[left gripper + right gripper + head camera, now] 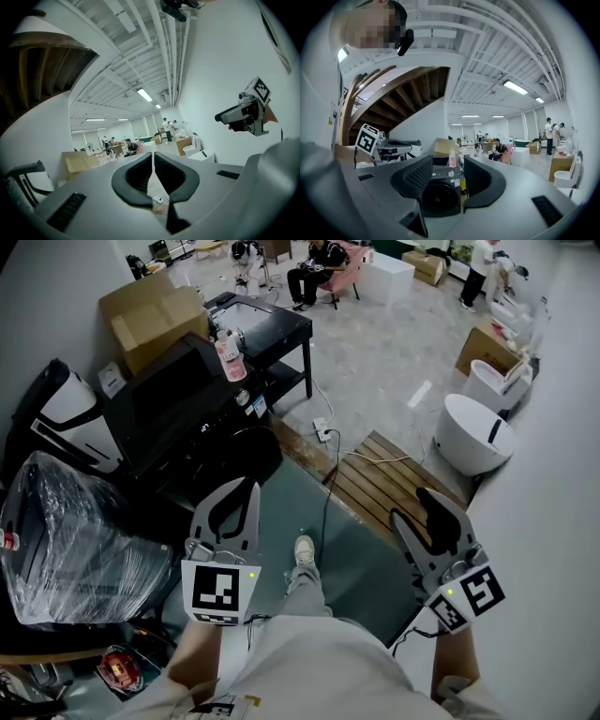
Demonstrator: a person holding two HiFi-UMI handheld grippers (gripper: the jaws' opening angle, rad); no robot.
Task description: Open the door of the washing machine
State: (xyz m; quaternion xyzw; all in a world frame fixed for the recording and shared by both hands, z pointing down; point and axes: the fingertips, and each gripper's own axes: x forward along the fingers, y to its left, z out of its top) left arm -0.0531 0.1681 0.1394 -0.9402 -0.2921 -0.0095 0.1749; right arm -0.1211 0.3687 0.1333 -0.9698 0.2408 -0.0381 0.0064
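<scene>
Black washer is sitting at the left of the head view, w/ its round door facing out toward the open floor and looking shut. The person is standing back from it, holding both tongs out front, roughly level.

L gripper is hanging nearer the washer, tip pointing toward the door side but not touching it. Its jaws are resting together w/ only a thin slit, nothing btwn them. R gripper is hovering well off to the right, near the wood pallet. Its jaws are standing wide apart and empty. Its own view is framing the door btwn them, but far behind and out of reach.

Step, by my read: approach only. Nothing is touching the washer, and the door isn't opened yet.

Next move, as I'm judging it: R gripper, being the open one, is looking like the one to use. It's needing to travel left and down to the door rim and find the handle or recess. Can't tell which side that's on, as the door is too dark here. After that it's closing on the handle and pulling outward along the hinge arc, w/ L keeping clear of the swing. A cable and power strip are lying on the floor beside the washer, so footing is needing care while stepping in.
</scene>
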